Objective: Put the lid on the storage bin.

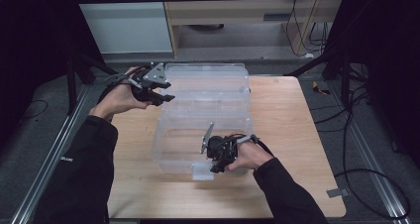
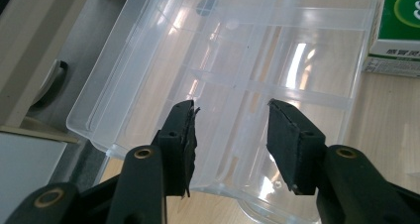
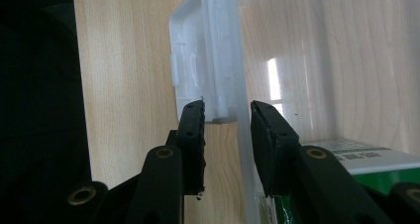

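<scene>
We see the right gripper (image 3: pixel 227 116) straddling the clear box's (image 1: pixel 171 154) front wall, and the left gripper (image 2: pixel 230 117) gaping over its lid (image 2: pixel 223 55).

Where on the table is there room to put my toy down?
Bare wood lies right of the clear plastic box, out to the table edge, and along the near edge in front of it. The middle and left are crowded by box and hands.

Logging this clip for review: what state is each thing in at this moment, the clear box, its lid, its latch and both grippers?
Clear plastic box: open, resting on the wooden table.
Lid: folded back, lying past the box.
Latch: unfastened, at the box's near wall.
Left gripper: jaws apart over the lid's edge, holding nothing.
Right gripper: jaws straddle the box's near wall by the latch; contact unclear.
</scene>
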`<action>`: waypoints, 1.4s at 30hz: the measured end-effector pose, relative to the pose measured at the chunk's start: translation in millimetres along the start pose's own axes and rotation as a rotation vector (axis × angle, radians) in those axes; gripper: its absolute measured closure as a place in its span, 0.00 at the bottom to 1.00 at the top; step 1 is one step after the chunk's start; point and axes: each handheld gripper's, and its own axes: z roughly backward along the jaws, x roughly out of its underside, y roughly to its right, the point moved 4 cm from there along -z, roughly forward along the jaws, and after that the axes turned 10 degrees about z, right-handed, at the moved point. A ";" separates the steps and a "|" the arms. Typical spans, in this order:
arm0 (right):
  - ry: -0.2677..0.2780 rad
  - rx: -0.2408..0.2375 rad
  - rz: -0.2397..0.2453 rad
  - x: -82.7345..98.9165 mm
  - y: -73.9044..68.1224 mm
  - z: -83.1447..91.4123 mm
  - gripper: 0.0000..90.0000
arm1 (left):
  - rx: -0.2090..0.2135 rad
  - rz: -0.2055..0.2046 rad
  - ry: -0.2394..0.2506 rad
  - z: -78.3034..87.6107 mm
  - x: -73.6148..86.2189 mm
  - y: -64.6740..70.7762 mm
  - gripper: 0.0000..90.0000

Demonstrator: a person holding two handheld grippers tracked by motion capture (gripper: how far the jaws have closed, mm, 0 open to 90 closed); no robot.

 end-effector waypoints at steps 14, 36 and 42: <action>0.004 -0.001 0.003 0.0 0.6 -0.4 0.75 | 0.025 -0.075 -0.064 -28.4 -5.3 1.0 0.69; 0.006 0.002 0.009 0.9 0.5 -0.1 0.75 | 0.013 -0.183 -0.145 -59.4 -15.9 10.1 0.80; 0.003 0.002 0.010 0.9 0.1 0.0 0.75 | 0.006 -0.199 -0.180 -61.5 -18.5 10.6 0.84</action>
